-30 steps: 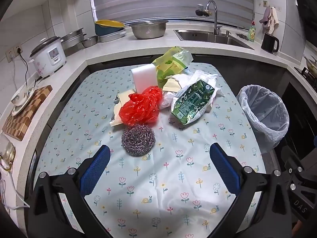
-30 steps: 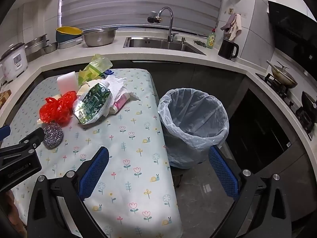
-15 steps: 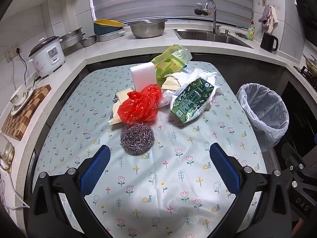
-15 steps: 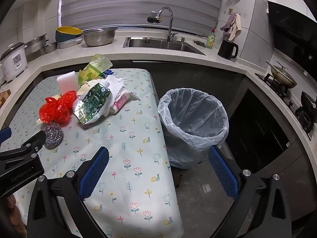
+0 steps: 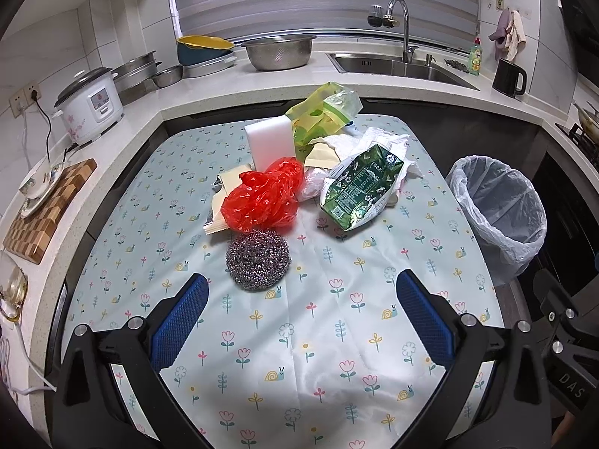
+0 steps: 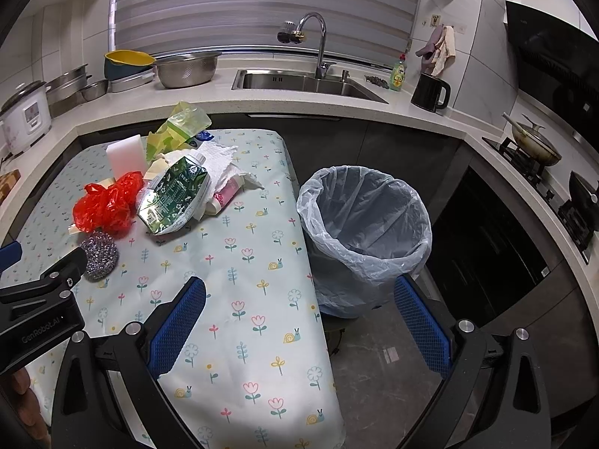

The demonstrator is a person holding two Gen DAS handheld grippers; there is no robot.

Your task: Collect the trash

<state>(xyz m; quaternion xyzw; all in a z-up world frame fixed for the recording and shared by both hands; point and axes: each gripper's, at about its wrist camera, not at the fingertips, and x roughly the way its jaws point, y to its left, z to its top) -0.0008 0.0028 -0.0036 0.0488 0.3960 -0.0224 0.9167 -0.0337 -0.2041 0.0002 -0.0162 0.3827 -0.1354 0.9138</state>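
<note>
A trash pile sits mid-table: a red plastic bag (image 5: 264, 200), a green milk carton (image 5: 361, 191), crumpled white tissue (image 5: 378, 142), a yellow-green bag (image 5: 322, 116), a white sponge block (image 5: 269, 142) and a steel scourer (image 5: 258, 258). A bin lined with a clear bag (image 5: 498, 209) stands on the floor right of the table. My left gripper (image 5: 301, 321) is open and empty, just in front of the scourer. My right gripper (image 6: 299, 325) is open and empty above the table's right edge, near the bin (image 6: 365, 232).
The table has a floral cloth (image 5: 322, 355). A counter runs around it with a rice cooker (image 5: 90, 106), cutting board (image 5: 48, 209), metal bowls (image 5: 279, 52), sink (image 5: 397, 67) and black kettle (image 5: 509, 78). A stove (image 6: 539, 157) is at right.
My left gripper has moved slightly forward toward the scourer. The right gripper has barely moved. Both stay open.
</note>
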